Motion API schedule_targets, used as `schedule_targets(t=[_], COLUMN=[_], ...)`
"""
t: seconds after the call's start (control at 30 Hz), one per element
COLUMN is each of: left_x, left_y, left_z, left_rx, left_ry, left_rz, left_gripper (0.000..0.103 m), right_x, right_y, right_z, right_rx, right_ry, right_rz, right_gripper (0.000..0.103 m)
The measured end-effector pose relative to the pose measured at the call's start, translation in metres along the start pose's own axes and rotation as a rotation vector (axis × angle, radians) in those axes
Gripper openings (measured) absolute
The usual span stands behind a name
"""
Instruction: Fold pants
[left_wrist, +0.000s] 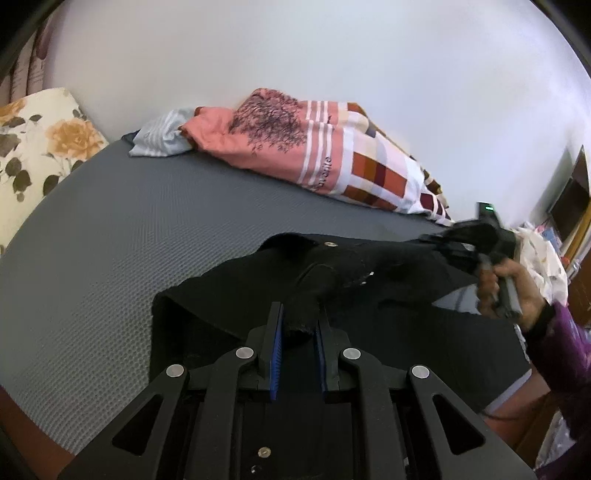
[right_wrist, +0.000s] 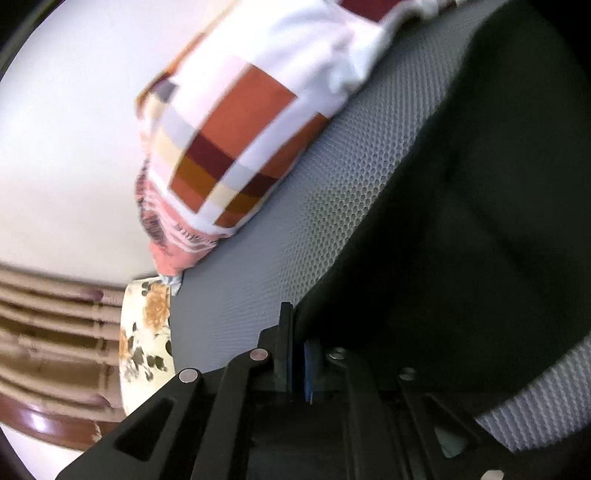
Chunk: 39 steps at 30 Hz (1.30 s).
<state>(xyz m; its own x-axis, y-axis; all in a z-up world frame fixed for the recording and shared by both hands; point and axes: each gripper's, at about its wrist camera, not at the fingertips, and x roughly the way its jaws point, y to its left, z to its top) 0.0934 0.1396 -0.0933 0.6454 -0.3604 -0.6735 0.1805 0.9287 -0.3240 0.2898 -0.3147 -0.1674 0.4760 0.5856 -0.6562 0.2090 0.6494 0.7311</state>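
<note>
Black denim pants (left_wrist: 332, 273), limp but heavyish; left gripper (left_wrist: 300, 325) & right gripper (right_wrist: 298, 354) both clamped on waistband, mid-frame.

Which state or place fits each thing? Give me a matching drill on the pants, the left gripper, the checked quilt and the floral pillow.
Things:
1. black pants
2. left gripper
3. orange-and-white checked quilt
4. cream floral pillow

Descriptions:
A. lies along the white wall
B. jaws shut on black cloth
C. at the grey mat's far left corner
D. stretched between both grippers

Pairs: 1-D, 2-B, 3-A, 4-C
</note>
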Motion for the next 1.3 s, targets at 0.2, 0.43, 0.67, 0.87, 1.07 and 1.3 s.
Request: schedule_targets(t=[0.2,0.43,0.67,0.87,1.07,1.3], left_x=[-0.022,-0.034,-0.032,-0.028,-0.030,-0.086], left_y=[0.015,0.030,0.034,0.036,0.043,0.039], left_z=[-0.015,-0.050,-0.082,-0.090,-0.095,-0.073], left_rx=[-0.009,-0.026,-0.008,0.016,0.007,0.010], left_ry=[0.046,0.126,0.195,0.200,0.255,0.054], left_rz=[0.055,0.108,0.165,0.192,0.271,0.485], left_gripper=[0.016,0.016,0.017,0.018,0.022,0.036], right_x=[-0.074,-0.103,-0.084,-0.084,-0.080,-0.079], right_y=[0.004,-0.027,-0.062,-0.064,-0.068,-0.069], right_z=[-0.089,-0.191,-0.232,-0.238,-0.243,-0.244], right_rx=[-0.169,-0.150,-0.084,-0.105,-0.095,-0.087], right_ry=[-0.088,-0.018,0.065,0.069,0.079,0.083], right_rz=[-0.008,-0.055,-0.085,-0.109,-0.116,-0.098], right_gripper=[0.006,0.006,0.006,0.006,0.006,0.006])
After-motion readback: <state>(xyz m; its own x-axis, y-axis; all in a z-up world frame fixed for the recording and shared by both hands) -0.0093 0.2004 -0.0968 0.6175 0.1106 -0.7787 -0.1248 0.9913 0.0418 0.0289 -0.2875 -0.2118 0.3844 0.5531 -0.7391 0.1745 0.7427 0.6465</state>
